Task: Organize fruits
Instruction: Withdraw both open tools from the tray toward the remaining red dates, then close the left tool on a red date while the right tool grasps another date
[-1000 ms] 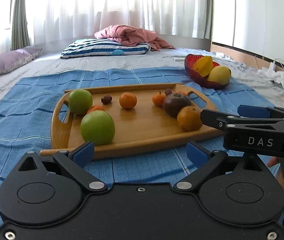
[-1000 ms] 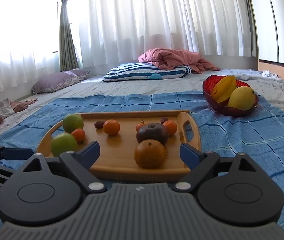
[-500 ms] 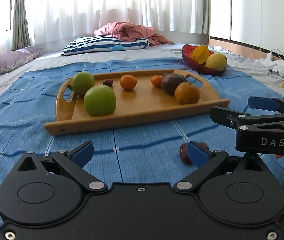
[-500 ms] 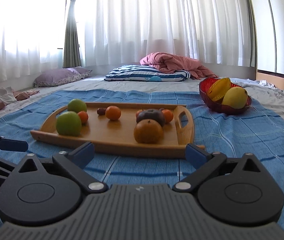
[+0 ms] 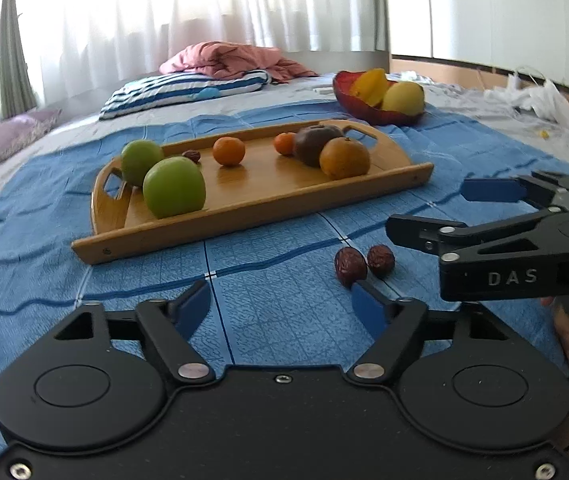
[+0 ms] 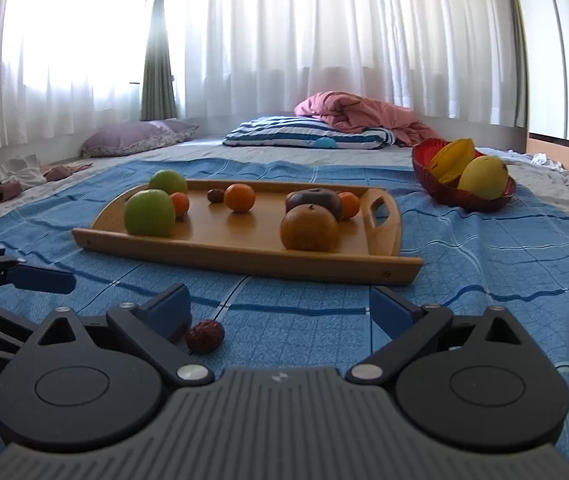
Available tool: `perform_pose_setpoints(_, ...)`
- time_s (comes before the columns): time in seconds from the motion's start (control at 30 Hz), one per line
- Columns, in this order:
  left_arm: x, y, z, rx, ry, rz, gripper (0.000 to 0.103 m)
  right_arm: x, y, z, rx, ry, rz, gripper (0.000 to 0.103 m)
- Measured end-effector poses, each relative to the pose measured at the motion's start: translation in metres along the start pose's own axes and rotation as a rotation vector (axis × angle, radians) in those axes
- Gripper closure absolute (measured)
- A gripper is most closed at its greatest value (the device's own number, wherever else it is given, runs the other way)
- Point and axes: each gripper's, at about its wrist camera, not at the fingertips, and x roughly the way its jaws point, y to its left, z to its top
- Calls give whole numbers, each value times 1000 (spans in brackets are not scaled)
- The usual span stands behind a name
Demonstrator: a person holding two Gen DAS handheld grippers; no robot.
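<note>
On the blue cloth (image 5: 268, 304) spread over the bed, the left tool (image 5: 280, 306) has dropped low and drawn back from the tray (image 5: 252, 216); its jaws have just been closing partway, yet stand apart with nothing between them. Just beyond its right finger (image 5: 368, 308) lie two dates (image 5: 350, 267) that were out of view a second ago. The tray carries green apples (image 5: 173, 188), oranges (image 5: 228, 151) and darker fruit. Farther right, the red bowl (image 5: 358, 102) holds yellow fruit. The right tool (image 6: 280, 308) has sunk too, jaws wide and empty, one date (image 6: 204, 336) beside its left finger. I judge the loose dates are the next pick, bound for the tray.
</note>
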Motion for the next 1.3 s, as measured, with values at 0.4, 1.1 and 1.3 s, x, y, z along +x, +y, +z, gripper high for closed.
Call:
perform_pose_setpoints(0.4, -2, 5, 3, -28, 2, -23, 44, 4, 16, -8, -115, 60, 77, 40)
perform_pose_setpoints(1.1, 19, 0, 19, -144, 31, -100, 53, 13, 14, -11, -76, 96, 78, 73)
perform_pose_setpoints(1.3, 31, -2, 25, -219, 80, -188, 68, 11, 20, -12, -125, 88, 80, 54)
